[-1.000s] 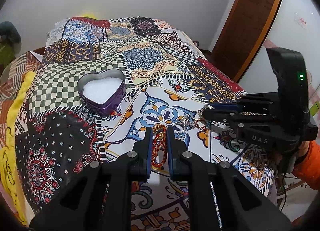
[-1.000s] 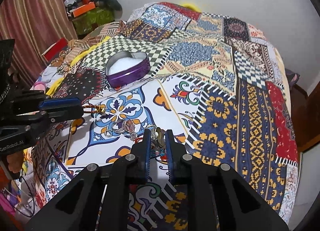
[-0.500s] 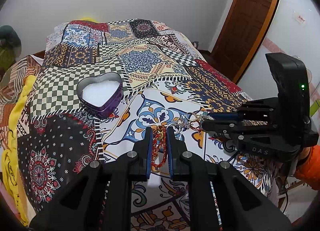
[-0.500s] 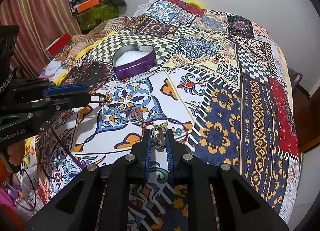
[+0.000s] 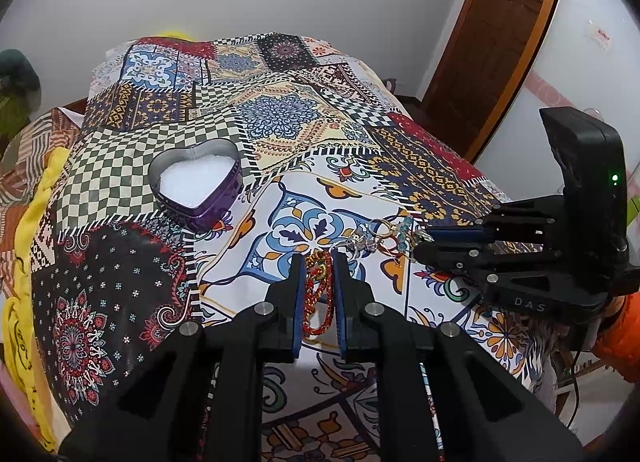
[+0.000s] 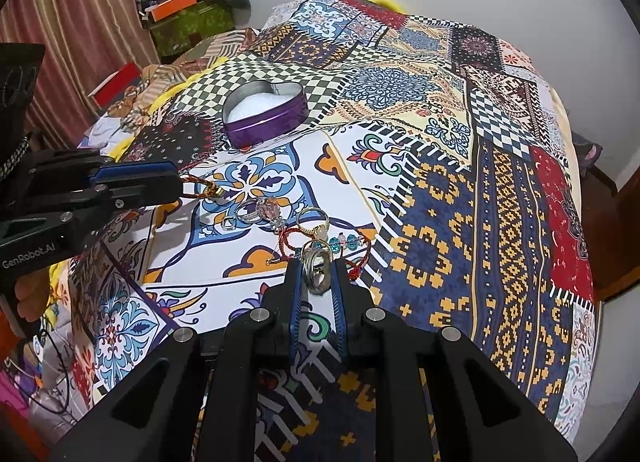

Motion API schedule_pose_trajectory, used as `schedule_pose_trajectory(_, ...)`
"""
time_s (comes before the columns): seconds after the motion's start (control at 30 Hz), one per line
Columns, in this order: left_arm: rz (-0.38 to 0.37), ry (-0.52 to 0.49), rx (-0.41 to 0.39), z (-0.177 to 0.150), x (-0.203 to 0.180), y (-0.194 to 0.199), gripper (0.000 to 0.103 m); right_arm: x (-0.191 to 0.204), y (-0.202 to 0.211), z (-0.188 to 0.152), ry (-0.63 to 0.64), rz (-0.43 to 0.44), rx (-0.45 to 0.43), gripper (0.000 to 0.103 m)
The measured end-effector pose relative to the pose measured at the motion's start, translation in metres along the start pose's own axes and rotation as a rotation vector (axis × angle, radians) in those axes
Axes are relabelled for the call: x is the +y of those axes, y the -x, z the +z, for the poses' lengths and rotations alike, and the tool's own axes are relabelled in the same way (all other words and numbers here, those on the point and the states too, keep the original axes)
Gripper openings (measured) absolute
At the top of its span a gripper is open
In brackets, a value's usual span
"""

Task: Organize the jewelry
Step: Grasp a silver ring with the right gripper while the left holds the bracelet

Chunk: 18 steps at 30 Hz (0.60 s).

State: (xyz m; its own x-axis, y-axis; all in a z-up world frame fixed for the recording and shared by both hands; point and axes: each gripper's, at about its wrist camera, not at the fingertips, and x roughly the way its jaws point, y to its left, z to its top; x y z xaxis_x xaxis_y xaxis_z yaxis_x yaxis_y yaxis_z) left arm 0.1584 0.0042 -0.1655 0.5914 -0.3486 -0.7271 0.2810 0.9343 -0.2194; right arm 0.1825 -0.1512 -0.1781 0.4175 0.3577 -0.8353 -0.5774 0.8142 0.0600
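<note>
Jewelry was split between your two grippers and the patchwork bedspread. Your left gripper had its fingers closed almost together on a red and gold braided bracelet, which hung down between them; your right gripper had its fingers pinched just as narrowly on a cluster of silver and gold rings. The right wrist view showed what the left could barely resolve: a loose heap on the white floral patch just ahead of those fingers, with a silver ring bearing a pink stone, a gold ring, a red cord and a string of teal beads. It also showed only the end of the bracelet poking past the left fingertips, while the left wrist view showed its full loop. In the left view the heap appeared as a small tangle between the two grippers, and an orange sleeve was visible behind the right one. The purple heart-shaped tin, open and lined with white padding, sat well apart from the jewelry on the checkered patch.
</note>
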Motion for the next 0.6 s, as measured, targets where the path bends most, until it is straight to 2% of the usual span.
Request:
schedule_pose_trajectory(0.37,0.014,-0.008,0.001,-0.0014,-0.0016,0.0000,0.012,0.0001,-0.0007,-0.0003,0.002,-0.021,-0.025,0.013)
schedule_pose_trajectory(0.6,0.014,-0.013,0.002,-0.0032,-0.0026,0.0019,0.012,-0.0060,-0.0064,0.0053,-0.029,-0.018,-0.005,0.015)
